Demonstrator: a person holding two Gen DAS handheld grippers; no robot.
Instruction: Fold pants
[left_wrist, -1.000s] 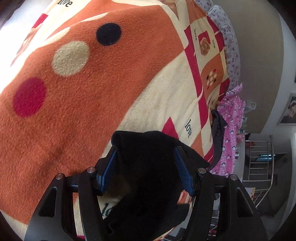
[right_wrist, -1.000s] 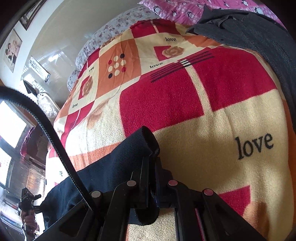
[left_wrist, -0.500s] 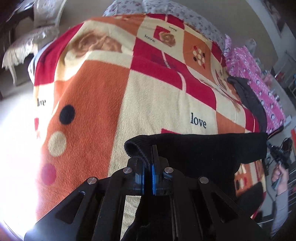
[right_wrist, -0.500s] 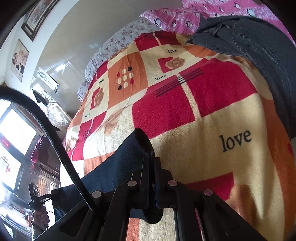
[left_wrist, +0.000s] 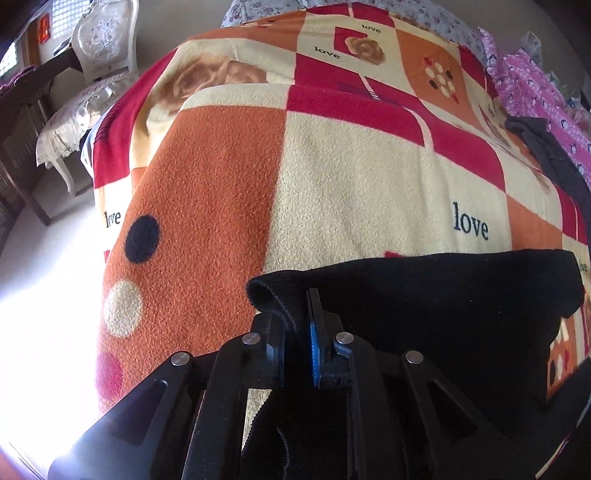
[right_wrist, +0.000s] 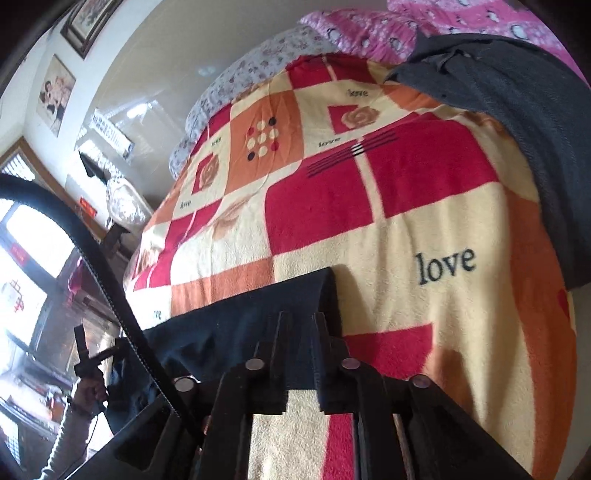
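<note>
A: Left gripper (left_wrist: 297, 325)?
B: Jaws pinched together on a corner of the black pants (left_wrist: 424, 314), ribbed edge bunched between the pads. Fabric runs off toward 3 o'clock in the left wrist view.

A: Right gripper (right_wrist: 301, 325)?
B: Also clamped on the pants (right_wrist: 236, 325), at the other corner. From there the cloth runs toward 9 o'clock in the right wrist view.

A: Where are the pants?
B: Held up at the near edge of the bed, top edge stretched taut between the two grippers, the rest hanging down out of view. Checked blanket (left_wrist: 351, 177) beyond, toward 12 o'clock.

A: Long axis?
B: Held edge runs left-right between the grippers. Long axis probably hangs downward, but the lower part is hidden so can't confirm. Can't tell if it's waistband or cuffs.

A: Handling?
B: Soft knit, limp, light by the look. Will sag and drape, no stiffness. Not slippery, ribbed edge grips fine. Corners are the right hold; keep tension or the middle droops.

A: Anything else?
B: Grey garment (right_wrist: 517, 92) at 1 o'clock on the bed, well apart. Chair (left_wrist: 92, 74) at 10 o'clock in the left view, off the bed.
</note>
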